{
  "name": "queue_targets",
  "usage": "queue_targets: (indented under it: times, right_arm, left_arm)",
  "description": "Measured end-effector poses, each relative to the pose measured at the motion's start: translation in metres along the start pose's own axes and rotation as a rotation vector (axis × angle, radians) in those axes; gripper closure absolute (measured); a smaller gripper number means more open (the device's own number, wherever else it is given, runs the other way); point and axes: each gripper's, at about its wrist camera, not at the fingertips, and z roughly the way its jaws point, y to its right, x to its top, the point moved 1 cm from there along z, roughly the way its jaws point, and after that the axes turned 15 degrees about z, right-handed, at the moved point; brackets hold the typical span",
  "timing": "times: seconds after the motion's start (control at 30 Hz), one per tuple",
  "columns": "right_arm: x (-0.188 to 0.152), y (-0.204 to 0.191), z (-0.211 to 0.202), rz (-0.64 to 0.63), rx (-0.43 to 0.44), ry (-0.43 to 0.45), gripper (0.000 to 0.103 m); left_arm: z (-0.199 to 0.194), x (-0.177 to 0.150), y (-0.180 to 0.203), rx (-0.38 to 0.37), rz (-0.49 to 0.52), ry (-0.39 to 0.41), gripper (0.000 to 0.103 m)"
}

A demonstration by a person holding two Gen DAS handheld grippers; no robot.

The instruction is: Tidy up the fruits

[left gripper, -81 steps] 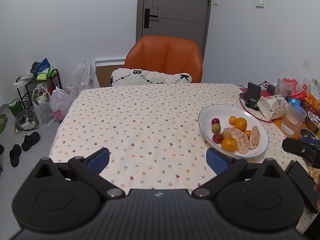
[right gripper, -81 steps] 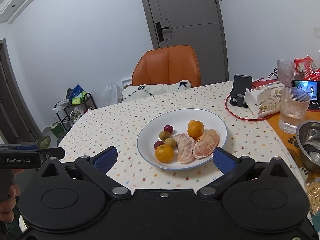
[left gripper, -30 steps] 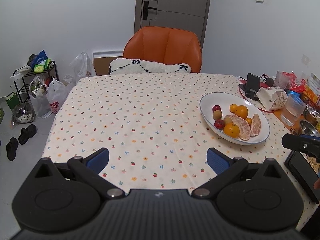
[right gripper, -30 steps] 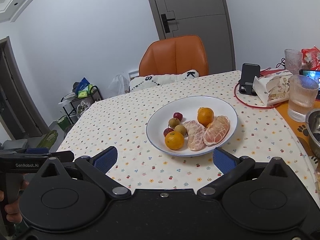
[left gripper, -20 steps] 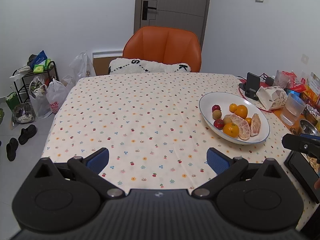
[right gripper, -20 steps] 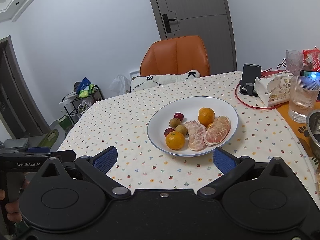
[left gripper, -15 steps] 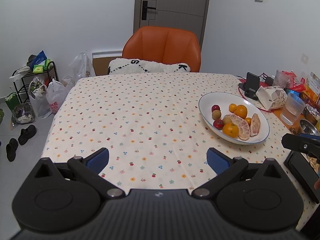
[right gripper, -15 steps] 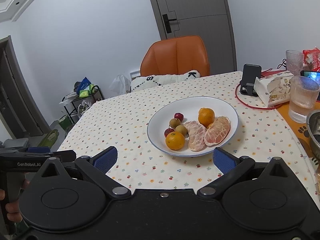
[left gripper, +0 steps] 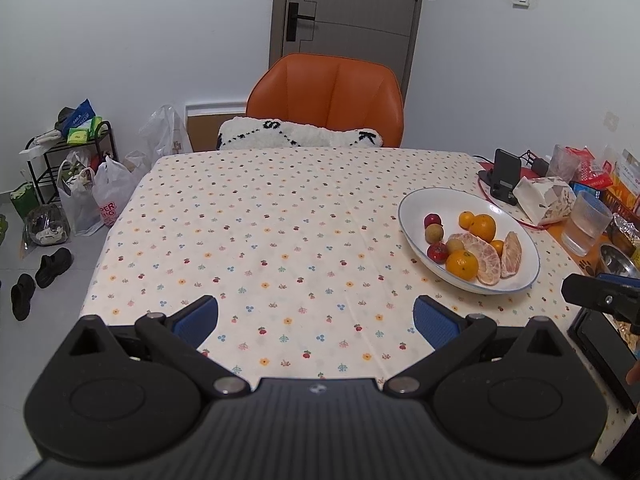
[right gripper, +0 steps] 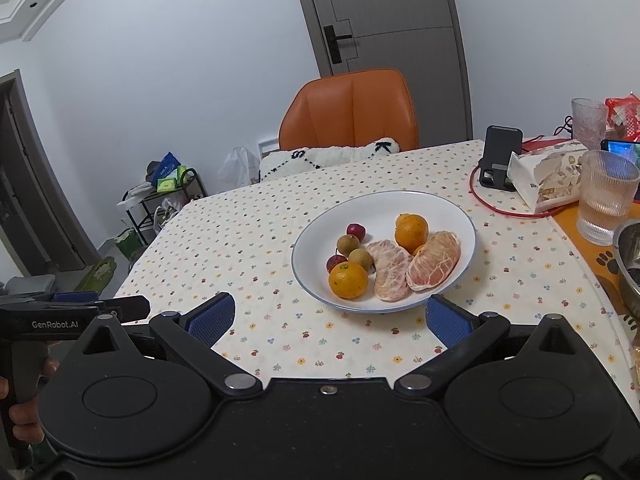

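Both cameras have drawn back and risen a little over the last few seconds, most of it early on; the last half second shows almost no shift. In the left wrist view the white plate (left gripper: 408,216) sat lower and closer at the right of the frame; now it lies slightly higher and smaller, and the orange chair (left gripper: 326,98) stands higher in the upper middle, with more of the desk (left gripper: 260,240) showing below it. In the right wrist view the plate (right gripper: 312,240) has slid from the centre toward the right of centre, and the ribbed glass (right gripper: 606,200) from mid right to the right edge.
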Motion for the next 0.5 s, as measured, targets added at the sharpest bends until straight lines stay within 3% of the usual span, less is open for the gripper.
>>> queue_targets:
  times: [0.5]
  right_arm:
    - [-0.0015, 0.0075, 0.0014, 0.019, 0.003, -0.005, 0.000]
  left_arm:
    - [0.0019, -0.0012, 0.0062, -0.010, 0.005, -0.012, 0.000]
